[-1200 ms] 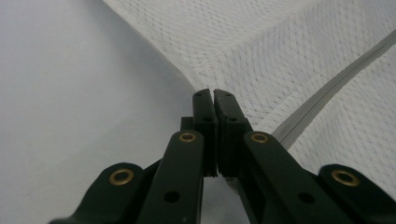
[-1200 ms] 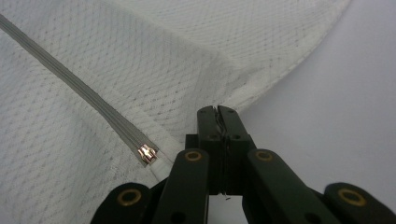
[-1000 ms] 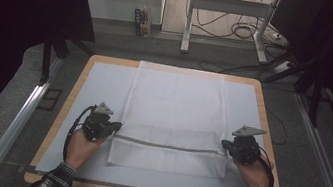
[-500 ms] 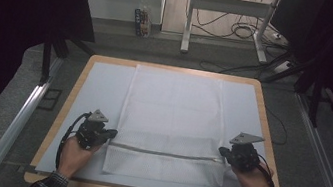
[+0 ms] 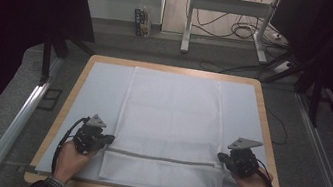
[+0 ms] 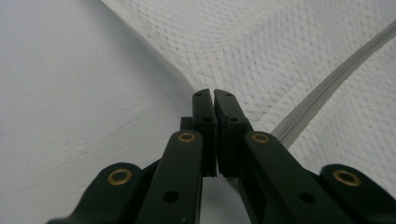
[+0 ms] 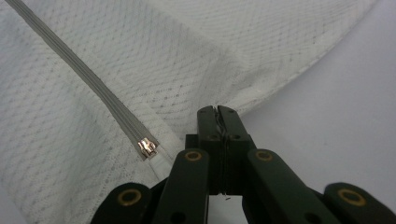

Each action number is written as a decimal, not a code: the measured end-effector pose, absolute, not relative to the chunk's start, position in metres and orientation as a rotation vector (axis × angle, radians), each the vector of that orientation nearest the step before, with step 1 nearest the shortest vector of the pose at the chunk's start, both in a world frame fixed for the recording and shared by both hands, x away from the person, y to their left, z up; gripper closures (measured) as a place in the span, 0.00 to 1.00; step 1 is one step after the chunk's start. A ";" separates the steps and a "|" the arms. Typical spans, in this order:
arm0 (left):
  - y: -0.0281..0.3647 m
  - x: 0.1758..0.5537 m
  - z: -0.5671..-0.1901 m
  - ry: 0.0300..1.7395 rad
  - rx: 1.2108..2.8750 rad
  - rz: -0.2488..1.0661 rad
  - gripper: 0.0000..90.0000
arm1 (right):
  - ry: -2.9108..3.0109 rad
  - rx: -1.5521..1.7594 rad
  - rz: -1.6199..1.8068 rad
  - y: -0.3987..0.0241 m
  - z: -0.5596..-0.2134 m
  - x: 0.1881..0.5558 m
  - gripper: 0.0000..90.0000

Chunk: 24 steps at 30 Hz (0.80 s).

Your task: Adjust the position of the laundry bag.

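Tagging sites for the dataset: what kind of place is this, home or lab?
Likely a lab or workshop: a wood-edged table on grey carpet, metal floor rails, loose cables by a stand behind.

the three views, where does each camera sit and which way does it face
High view: above the person's side, looking forward and down on the table; both hands, left gripper and right gripper show.
Left gripper view: rides the left gripper, looking along its shut fingers pinching the mesh bag.
Right gripper view: rides the right gripper, along its shut fingers on the bag's edge.
Shared: the bag's zipper.
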<state>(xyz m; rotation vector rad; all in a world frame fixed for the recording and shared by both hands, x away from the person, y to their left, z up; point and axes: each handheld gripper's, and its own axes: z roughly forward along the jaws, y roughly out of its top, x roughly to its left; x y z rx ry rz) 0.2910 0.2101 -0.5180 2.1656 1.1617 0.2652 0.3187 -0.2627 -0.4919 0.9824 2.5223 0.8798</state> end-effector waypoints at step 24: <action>0.204 0.287 -0.519 1.126 2.137 0.394 0.44 | 2.497 0.885 0.850 -0.258 -0.494 0.317 0.53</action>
